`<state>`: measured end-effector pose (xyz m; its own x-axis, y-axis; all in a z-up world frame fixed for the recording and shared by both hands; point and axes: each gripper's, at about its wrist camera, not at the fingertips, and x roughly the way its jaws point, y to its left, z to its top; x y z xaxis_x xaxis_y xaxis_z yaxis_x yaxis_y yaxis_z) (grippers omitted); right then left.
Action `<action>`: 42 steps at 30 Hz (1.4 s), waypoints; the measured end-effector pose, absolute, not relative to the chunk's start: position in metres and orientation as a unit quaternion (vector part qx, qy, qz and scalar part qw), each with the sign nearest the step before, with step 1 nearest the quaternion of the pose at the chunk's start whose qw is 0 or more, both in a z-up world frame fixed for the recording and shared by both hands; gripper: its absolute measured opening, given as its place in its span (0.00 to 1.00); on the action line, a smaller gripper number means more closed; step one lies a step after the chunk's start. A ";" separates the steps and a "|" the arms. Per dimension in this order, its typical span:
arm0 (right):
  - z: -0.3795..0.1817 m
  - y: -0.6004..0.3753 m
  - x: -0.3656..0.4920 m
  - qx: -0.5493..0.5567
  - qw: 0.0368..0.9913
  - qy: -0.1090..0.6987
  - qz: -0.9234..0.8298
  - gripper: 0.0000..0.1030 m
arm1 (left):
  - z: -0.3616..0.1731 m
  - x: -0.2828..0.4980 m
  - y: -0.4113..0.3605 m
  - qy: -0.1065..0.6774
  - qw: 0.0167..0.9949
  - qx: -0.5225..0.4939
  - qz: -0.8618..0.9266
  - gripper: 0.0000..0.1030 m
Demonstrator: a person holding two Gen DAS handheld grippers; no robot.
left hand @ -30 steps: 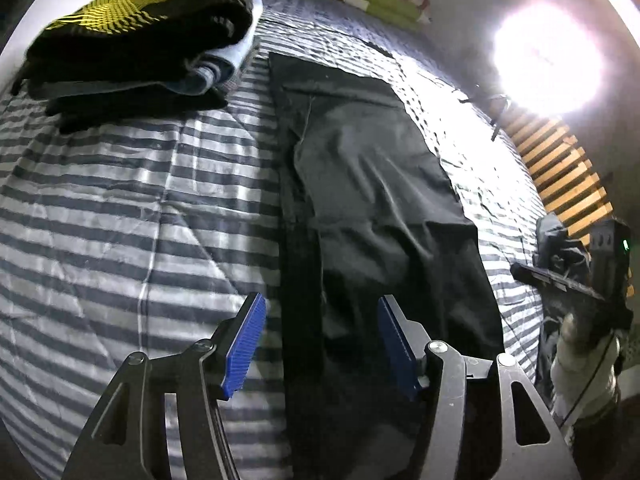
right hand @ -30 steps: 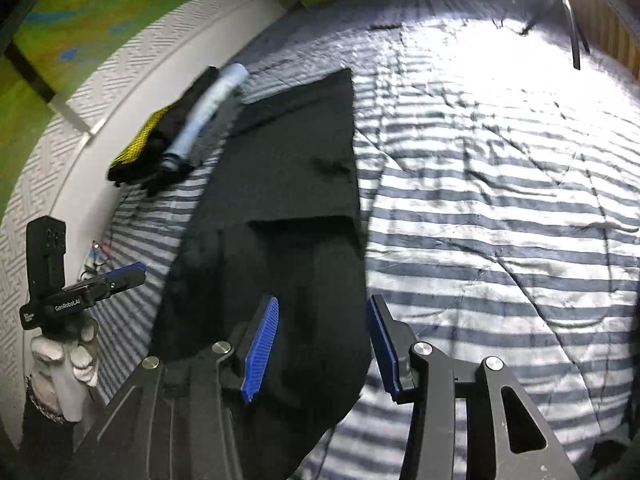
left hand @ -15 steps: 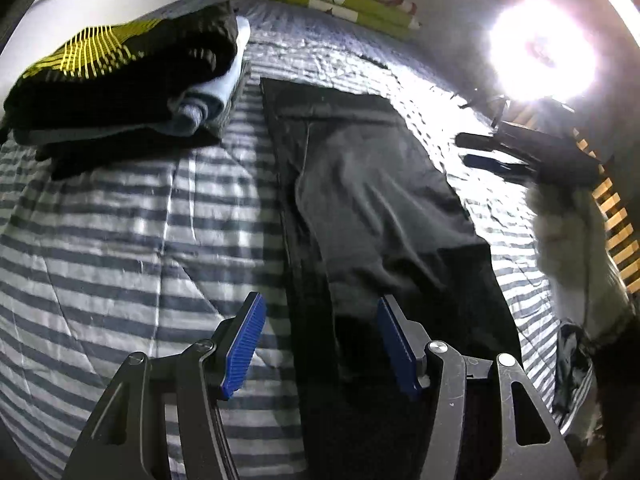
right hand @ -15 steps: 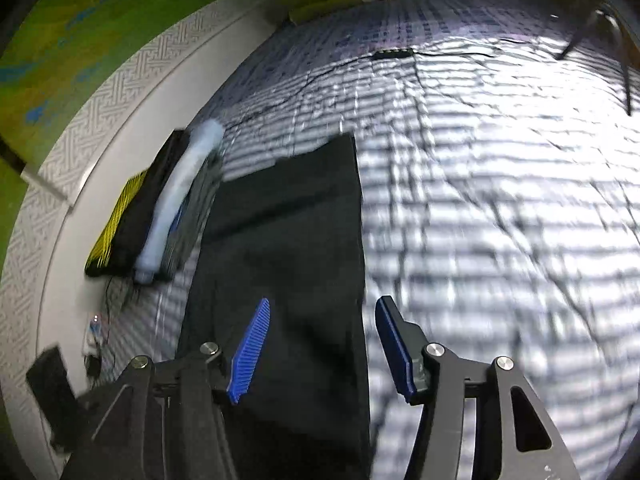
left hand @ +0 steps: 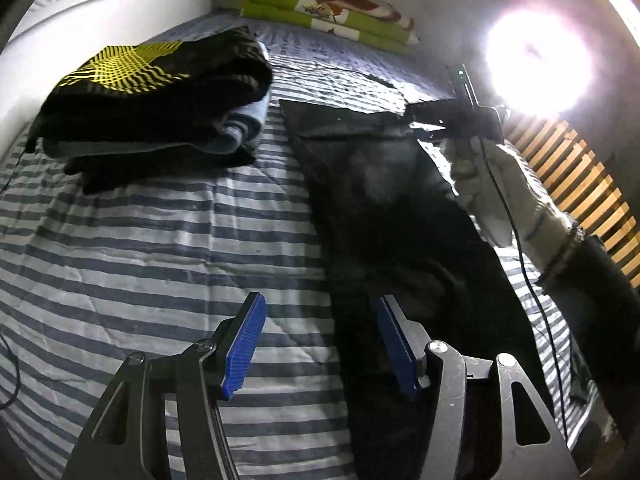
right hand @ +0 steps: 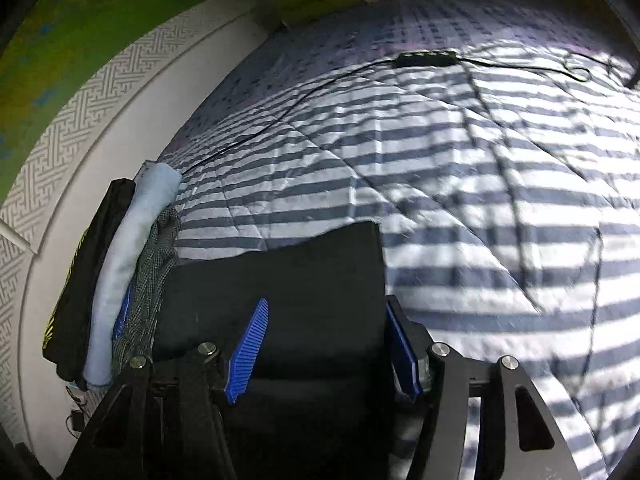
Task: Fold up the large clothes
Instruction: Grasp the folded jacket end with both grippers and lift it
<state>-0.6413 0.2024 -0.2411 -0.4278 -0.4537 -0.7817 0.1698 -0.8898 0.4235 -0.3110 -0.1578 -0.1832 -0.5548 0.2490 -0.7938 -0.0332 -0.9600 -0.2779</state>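
On the left of the striped bed (left hand: pixel 160 248), against the wall, sits the pile of folded clothes (left hand: pixel 160 96), the one with the yellow pattern on top; it is in the same place as a second ago. Just right of it the dark garment (left hand: pixel 400 208) lies long and flat down the bed, its far hem towards the pillows.

The left gripper (left hand: pixel 320 344) hovers low over the garment's near end, fingers (left hand: pixel 245 344) about half apart and empty, with the garment's left edge running beneath the gap between them. It has barely shifted since the earlier frame and its opening is unchanged.

The real change is on the right. A second ago the right gripper (right hand: pixel 324 344) hung back near the foot of the bed, over the garment's near part; now the gloved hand (left hand: pixel 492 184) has carried it along to the far hem. In its own view the far right corner of the cloth lies between the fingers (right hand: pixel 248 344), which are closing but do not yet visibly pinch the fabric.

My reading is that one hand is taking the far hem while the other waits at the near end, setting up a lengthwise fold that brings one end over the other. The fold itself is not begun.
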 end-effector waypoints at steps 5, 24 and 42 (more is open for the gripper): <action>-0.214 0.205 -0.630 0.482 0.197 -0.147 -0.841 0.03 | -0.179 -0.302 -0.164 -0.110 0.068 -0.465 0.876 0.59; -0.058 0.186 -0.283 0.371 0.392 0.022 -0.841 0.02 | -0.118 -0.148 -0.178 -0.148 0.037 -0.448 0.881 0.59; -0.182 0.230 -0.122 0.439 0.355 0.027 -0.825 0.02 | -0.152 -0.040 -0.084 -0.111 0.160 -0.492 0.849 0.61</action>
<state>-0.1216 0.2302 -0.1819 -0.3627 -0.5622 -0.7432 0.6103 -0.7460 0.2664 -0.0400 -0.0845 -0.1520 -0.4651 0.3807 -0.7992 -0.1629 -0.9242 -0.3455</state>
